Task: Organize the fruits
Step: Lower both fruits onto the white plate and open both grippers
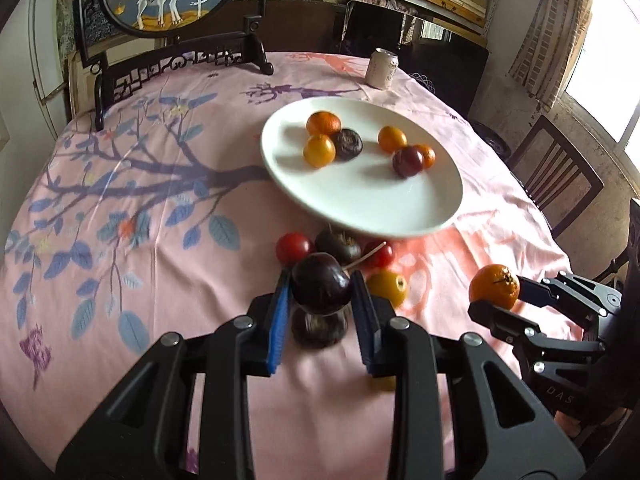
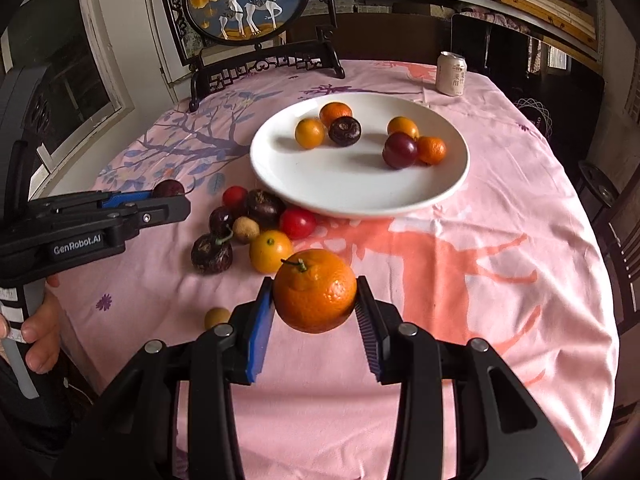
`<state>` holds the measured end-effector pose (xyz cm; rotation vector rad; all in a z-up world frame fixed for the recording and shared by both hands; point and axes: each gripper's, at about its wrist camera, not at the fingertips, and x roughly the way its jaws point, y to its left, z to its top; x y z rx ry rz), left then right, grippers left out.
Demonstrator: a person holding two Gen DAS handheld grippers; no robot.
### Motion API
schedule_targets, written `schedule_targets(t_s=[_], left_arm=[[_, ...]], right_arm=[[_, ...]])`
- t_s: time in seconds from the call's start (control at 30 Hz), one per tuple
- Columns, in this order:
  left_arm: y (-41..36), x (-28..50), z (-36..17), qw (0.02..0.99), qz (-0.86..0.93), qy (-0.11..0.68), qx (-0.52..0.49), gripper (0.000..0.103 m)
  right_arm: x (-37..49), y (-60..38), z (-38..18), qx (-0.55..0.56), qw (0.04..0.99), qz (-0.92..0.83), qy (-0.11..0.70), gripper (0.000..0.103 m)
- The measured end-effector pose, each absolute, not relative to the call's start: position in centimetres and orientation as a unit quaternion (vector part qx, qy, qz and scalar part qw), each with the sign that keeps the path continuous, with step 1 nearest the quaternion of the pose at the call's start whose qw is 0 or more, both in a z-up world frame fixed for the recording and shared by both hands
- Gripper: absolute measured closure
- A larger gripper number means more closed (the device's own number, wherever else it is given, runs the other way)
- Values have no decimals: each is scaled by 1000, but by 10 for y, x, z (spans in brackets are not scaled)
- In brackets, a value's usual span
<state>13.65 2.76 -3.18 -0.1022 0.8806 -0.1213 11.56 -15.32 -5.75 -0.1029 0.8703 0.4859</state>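
Left gripper [image 1: 321, 294] clamped on a dark cherry [image 1: 321, 284], apparently clear of the cloth. Right gripper [image 2: 316, 300] clamped on an orange [image 2: 315, 290]. Beyond, the white plate [image 2: 360, 192] carries six fruits; loose fruit [image 2: 256, 224] lies near-left of it.

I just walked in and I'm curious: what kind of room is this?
Probably a home dining room: a round table under a pink floral tablecloth, a wooden dining chair beside it, and a decorative deer screen at the far edge.
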Motion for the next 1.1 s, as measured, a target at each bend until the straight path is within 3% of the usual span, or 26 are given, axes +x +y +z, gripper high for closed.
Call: schedule_targets(t_s=[0.27,0.53,0.57,0.6,0.67,0.87,1.1], left_arm=[[26,270,-44,881,-25,469,-52,73],[31,308,-59,874,-21,481,-61,73],[31,310,-58,875,-25,480,-62,69],[30,310,-57,875,-29,479,-62,50],[31,306,-50,881,-24,468,-62,40],[43,250,-17,900,-32,429,-69,40],[56,132,-23,912,-33,395,-102,38]], right_arm=[[235,-109,-63,-81,867,221,439,63],[273,-98,-84,-81,864,214,448,63],[274,-97,-85,-85,866,214,443,62],[275,-95,-85,-89,868,212,440,62],[275,-95,-82,-93,874,203,432,53],[223,-113,-44,-126,894,187,386,42],[118,-155,-35,-68,903,206,372,41]])
